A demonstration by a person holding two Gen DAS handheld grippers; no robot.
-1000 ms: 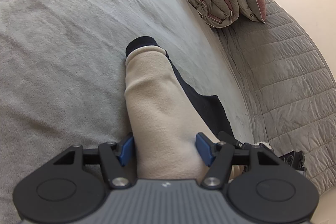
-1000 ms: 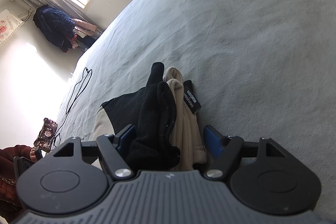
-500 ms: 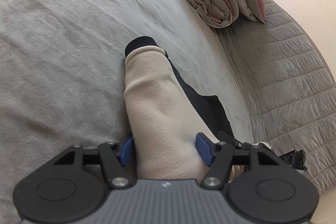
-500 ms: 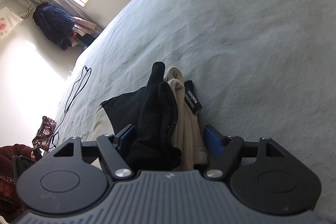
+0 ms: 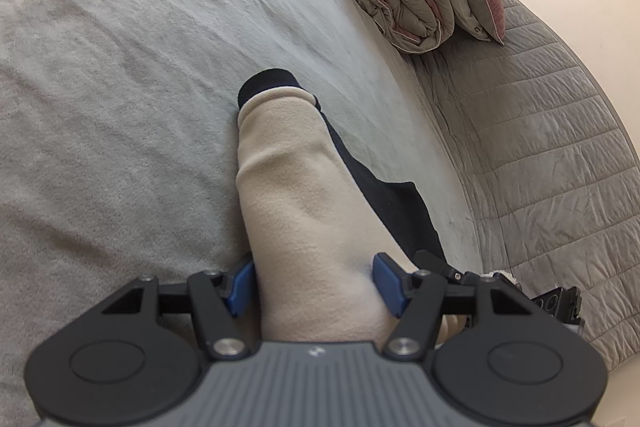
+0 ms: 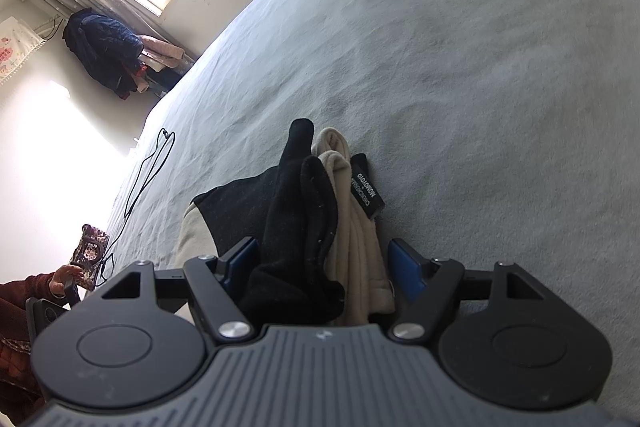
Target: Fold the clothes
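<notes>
On the near edge of the grey bed, the beige-and-black garment lies bunched lengthwise, barely folded, the left hand-held gripper clamped on its beige end and the right hand-held gripper straddling, jaws apart, its collar end.

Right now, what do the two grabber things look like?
Both look alike. The left gripper and right gripper each have a grey ribbed body, two round black discs at the sides, black jointed arms with silver screws, and blue pads on the fingers. No cables show on either.
</notes>
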